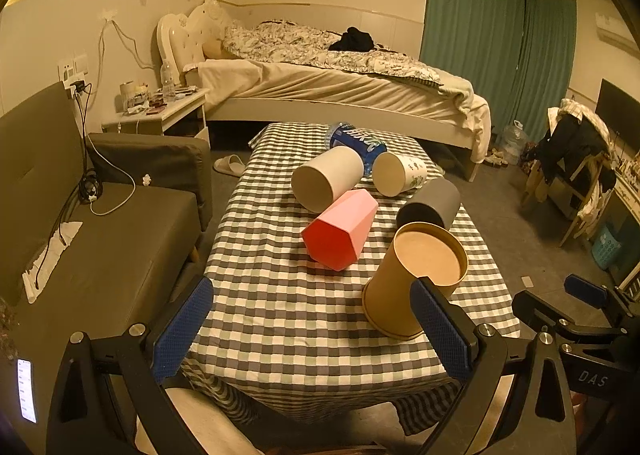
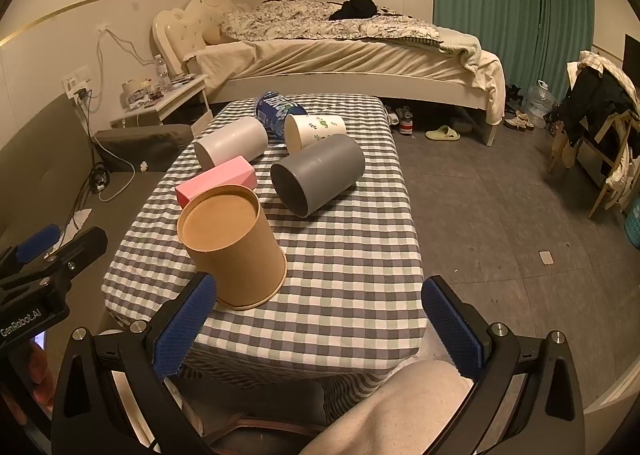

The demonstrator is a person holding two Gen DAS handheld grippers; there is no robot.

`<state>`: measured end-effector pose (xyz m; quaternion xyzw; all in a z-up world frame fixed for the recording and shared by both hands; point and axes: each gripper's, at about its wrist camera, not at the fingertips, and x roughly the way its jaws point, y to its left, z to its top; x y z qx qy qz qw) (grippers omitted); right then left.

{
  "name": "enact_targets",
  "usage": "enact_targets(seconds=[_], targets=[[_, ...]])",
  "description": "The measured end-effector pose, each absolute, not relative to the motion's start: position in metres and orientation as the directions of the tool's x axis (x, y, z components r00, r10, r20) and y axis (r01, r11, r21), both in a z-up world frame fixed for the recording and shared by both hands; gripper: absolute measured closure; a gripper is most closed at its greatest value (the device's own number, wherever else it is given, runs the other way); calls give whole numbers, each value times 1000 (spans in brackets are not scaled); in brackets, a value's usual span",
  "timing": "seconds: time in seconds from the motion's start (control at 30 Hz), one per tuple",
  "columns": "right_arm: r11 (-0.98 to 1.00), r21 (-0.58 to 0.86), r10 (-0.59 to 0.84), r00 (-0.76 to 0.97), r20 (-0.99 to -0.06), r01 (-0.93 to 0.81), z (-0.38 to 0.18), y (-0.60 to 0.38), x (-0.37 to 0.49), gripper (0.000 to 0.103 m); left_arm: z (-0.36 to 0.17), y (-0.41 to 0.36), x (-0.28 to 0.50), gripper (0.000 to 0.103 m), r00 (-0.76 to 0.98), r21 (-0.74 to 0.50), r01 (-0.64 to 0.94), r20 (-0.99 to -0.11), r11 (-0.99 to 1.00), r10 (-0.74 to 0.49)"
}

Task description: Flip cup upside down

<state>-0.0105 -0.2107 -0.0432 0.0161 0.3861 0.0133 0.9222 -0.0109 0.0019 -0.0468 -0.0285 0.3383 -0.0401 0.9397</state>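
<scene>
A brown paper cup (image 1: 408, 279) stands upside down, base up, near the front of the checkered table (image 1: 288, 319); it also shows in the right wrist view (image 2: 234, 245). Behind it lie on their sides a pink hexagonal cup (image 1: 342, 229), a white cup (image 1: 326, 177), a grey cup (image 1: 430, 205) and a printed white cup (image 1: 400, 171). My left gripper (image 1: 316, 323) is open and empty, its right finger just in front of the brown cup. My right gripper (image 2: 320, 327) is open and empty, with the brown cup beside its left finger.
A blue water bottle (image 1: 356, 141) lies at the table's far end. A dark sofa (image 1: 80, 223) is on the left, a bed (image 1: 340, 83) behind, a nightstand (image 1: 160, 115) at its head. A chair with clothes (image 2: 600, 115) stands right.
</scene>
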Motion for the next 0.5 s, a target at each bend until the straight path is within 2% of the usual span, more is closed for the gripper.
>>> enact_targets(seconds=[0.5], targets=[[999, 38, 35, 699, -714, -11, -44, -210, -11, 0, -47, 2, -11, 1, 769, -78, 55, -633, 995, -92]])
